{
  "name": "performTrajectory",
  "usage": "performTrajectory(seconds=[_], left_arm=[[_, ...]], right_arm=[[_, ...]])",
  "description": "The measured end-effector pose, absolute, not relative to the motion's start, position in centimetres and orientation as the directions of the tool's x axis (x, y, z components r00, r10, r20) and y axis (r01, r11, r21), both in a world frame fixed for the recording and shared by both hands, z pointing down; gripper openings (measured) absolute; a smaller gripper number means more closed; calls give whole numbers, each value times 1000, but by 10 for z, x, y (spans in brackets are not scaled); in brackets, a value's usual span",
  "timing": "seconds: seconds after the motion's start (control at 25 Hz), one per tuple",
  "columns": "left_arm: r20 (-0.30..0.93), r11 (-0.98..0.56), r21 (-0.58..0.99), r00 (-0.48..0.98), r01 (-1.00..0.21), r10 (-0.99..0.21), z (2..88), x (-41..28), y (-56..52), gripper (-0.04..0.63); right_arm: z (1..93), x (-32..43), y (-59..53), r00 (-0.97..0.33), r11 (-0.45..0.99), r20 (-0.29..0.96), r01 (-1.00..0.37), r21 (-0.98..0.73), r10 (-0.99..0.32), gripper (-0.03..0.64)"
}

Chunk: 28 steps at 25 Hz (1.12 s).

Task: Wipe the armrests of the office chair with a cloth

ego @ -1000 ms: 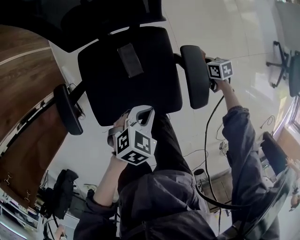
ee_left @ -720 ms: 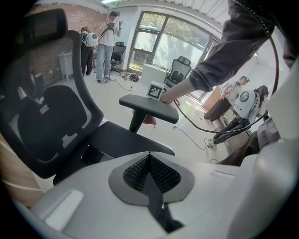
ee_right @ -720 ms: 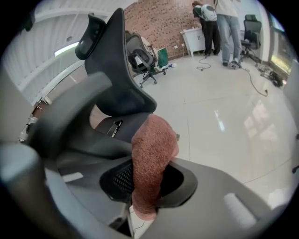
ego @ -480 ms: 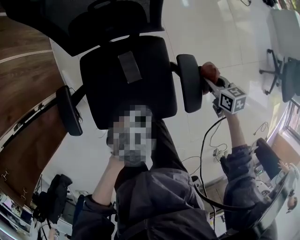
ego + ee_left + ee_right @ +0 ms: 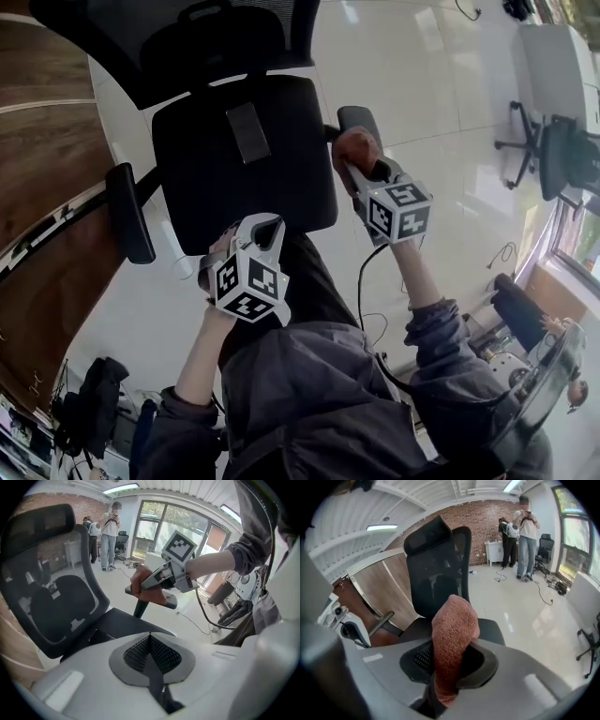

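A black office chair stands below me, its seat [image 5: 244,150] between a left armrest [image 5: 127,211] and a right armrest [image 5: 361,120]. My right gripper [image 5: 364,167] is shut on a reddish-brown cloth [image 5: 352,148] that lies on the right armrest's pad. In the right gripper view the cloth [image 5: 452,639] sticks up between the jaws, in front of the chair's backrest [image 5: 438,569]. The left gripper view shows the same cloth [image 5: 139,581] pressed on the right armrest [image 5: 164,601]. My left gripper [image 5: 270,223] hovers at the seat's front edge, shut and holding nothing.
A wooden desk [image 5: 42,178] runs along the chair's left side. Another office chair [image 5: 555,155] and a white table [image 5: 553,56] stand at the far right. Cables [image 5: 367,281] trail over the pale floor. Two people [image 5: 520,531] stand by the brick wall.
My right gripper has carried the cloth leftward from the armrest's outer side onto its pad. The left gripper has stayed near the seat's front edge.
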<state>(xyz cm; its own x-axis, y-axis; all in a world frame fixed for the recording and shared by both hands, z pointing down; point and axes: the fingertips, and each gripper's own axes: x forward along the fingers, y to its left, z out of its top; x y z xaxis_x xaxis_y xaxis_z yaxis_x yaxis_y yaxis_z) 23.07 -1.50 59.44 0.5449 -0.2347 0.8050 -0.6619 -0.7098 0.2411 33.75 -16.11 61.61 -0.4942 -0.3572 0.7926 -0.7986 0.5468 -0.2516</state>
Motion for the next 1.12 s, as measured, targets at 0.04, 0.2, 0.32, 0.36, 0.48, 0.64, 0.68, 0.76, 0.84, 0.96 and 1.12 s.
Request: performTrajectory(seconds=[0.04, 0.2, 0.32, 0.36, 0.48, 0.64, 0.68, 0.76, 0.84, 0.96, 1.12], left_arm=[[805, -703, 241, 543, -669, -240, 594, 225, -12, 15], [808, -666, 249, 530, -704, -257, 594, 200, 4, 15], [811, -648, 261, 527, -715, -255, 596, 183, 20, 15], [812, -645, 264, 526, -717, -253, 597, 178, 25, 15], [813, -642, 267, 525, -719, -250, 595, 160, 38, 15], [815, -632, 261, 517, -730, -261, 593, 133, 44, 15], [815, -632, 259, 517, -731, -263, 594, 127, 45, 15], [814, -635, 256, 517, -729, -265, 594, 116, 49, 15], [813, -639, 254, 518, -726, -266, 594, 106, 53, 15], [809, -652, 255, 526, -714, -261, 593, 95, 59, 15], [803, -677, 251, 540, -692, -254, 587, 83, 65, 15]], right_arm=[[623, 330, -164, -481, 533, 800, -809, -247, -359, 84], [648, 301, -173, -408, 503, 832, -844, -187, -376, 85], [662, 280, -175, -367, 498, 844, -856, -141, -391, 84], [667, 274, -176, -353, 494, 846, -860, -125, -399, 85], [691, 268, -176, -287, 468, 861, -881, -65, -419, 86], [740, 281, -173, -163, 387, 900, -922, 7, -403, 85], [752, 285, -171, -139, 378, 910, -926, 21, -391, 86], [766, 290, -166, -101, 376, 925, -925, 48, -367, 85], [767, 292, -164, -81, 371, 927, -926, 65, -366, 85], [741, 289, -165, -96, 367, 910, -928, 66, -404, 86], [687, 281, -162, -177, 407, 868, -913, 31, -464, 86]])
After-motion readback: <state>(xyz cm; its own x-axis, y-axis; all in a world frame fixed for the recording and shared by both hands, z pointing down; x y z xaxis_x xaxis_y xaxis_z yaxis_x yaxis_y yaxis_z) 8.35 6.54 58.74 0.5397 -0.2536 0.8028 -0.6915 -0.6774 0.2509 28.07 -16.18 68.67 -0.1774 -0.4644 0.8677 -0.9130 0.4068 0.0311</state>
